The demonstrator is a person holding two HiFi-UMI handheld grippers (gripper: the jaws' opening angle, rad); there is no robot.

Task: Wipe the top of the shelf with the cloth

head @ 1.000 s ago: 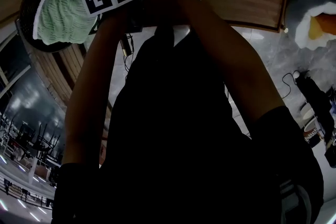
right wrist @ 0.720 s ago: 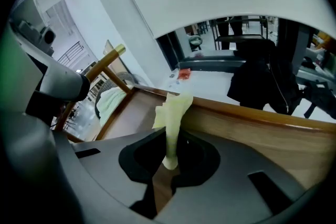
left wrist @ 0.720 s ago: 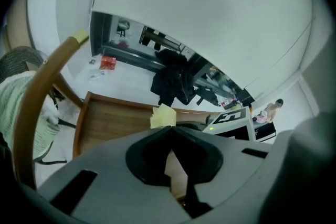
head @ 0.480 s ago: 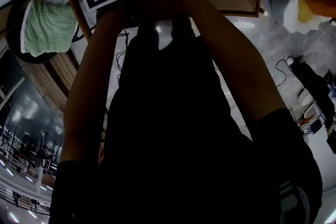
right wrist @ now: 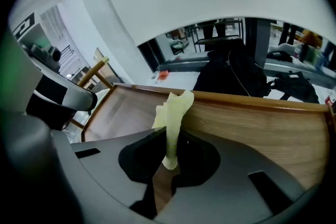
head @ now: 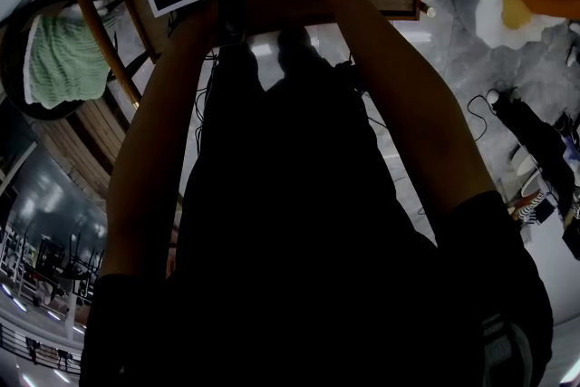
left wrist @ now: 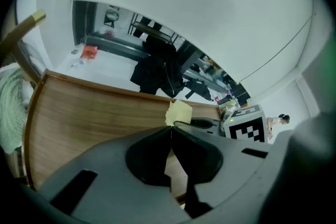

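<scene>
Shelf top (left wrist: 89,118): bare wood grain with a thin raised rim (left wrist: 105,86) along the far edge. Open surface runs left of both tools.

Right tool (right wrist: 170,139) is clamped on the yellow cloth (right wrist: 174,105). The cloth stands up out of the jaws, above the wood; whether it touches the wood is unclear.

Left tool (left wrist: 171,131) is pinched closed with nothing in it, just beside the right.

Head view: the person's dark torso (head: 299,222) and arms cover most of it, and the shelf's near edge is hidden.

Green towel (head: 62,59) lies off the left end, soft in focus.

Markings: black-and-white squares on the marker cube (left wrist: 247,128).
</scene>
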